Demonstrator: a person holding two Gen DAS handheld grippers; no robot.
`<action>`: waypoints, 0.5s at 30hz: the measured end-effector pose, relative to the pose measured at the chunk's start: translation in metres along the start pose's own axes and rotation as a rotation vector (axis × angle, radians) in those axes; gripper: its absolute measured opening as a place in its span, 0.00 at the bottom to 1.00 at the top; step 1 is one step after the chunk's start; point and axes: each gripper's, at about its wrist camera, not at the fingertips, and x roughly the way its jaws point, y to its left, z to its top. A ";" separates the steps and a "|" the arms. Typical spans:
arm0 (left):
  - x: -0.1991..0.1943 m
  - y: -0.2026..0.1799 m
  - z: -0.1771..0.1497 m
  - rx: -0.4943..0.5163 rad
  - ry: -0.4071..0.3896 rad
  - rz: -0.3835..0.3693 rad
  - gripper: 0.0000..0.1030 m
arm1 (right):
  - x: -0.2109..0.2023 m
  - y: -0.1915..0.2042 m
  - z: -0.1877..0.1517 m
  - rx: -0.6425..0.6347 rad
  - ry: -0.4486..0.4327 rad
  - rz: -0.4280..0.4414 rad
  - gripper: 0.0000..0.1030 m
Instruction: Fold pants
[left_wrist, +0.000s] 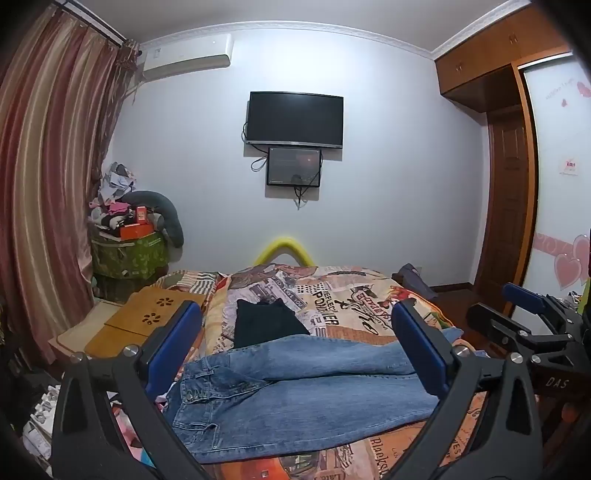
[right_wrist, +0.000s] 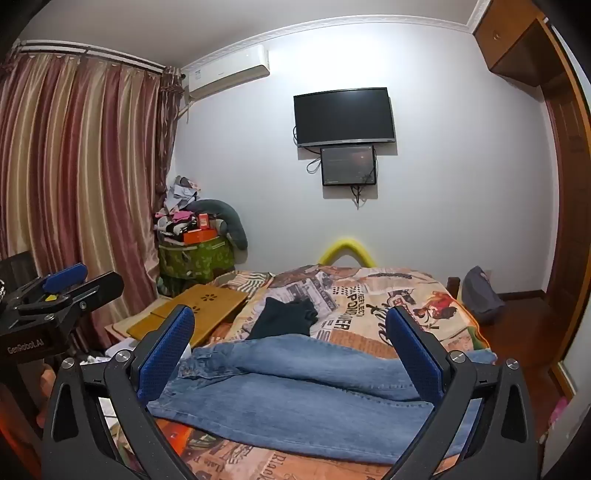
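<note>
Held both grippers above near edge of bed. My left gripper (left_wrist: 295, 343) spread wide, nothing between pads. My right gripper (right_wrist: 290, 347) likewise spread wide, empty. Blue jeans (left_wrist: 295, 391) lay unfolded across patterned bedspread (left_wrist: 351, 295), waistband toward left, legs running right. Dark folded garment (left_wrist: 264, 321) lay just beyond jeans.

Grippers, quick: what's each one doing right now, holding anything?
Left gripper: open, holding nothing, above the jeans.
Right gripper: open, holding nothing.
</note>
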 end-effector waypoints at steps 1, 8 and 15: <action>0.000 0.000 0.000 -0.002 0.002 0.001 1.00 | 0.000 0.001 0.000 -0.007 0.003 -0.002 1.00; 0.010 -0.001 -0.010 -0.033 0.008 -0.016 1.00 | 0.000 -0.005 -0.002 0.001 0.003 -0.014 1.00; 0.013 0.004 -0.007 -0.041 0.021 -0.016 1.00 | -0.002 -0.010 0.001 -0.002 0.006 -0.028 1.00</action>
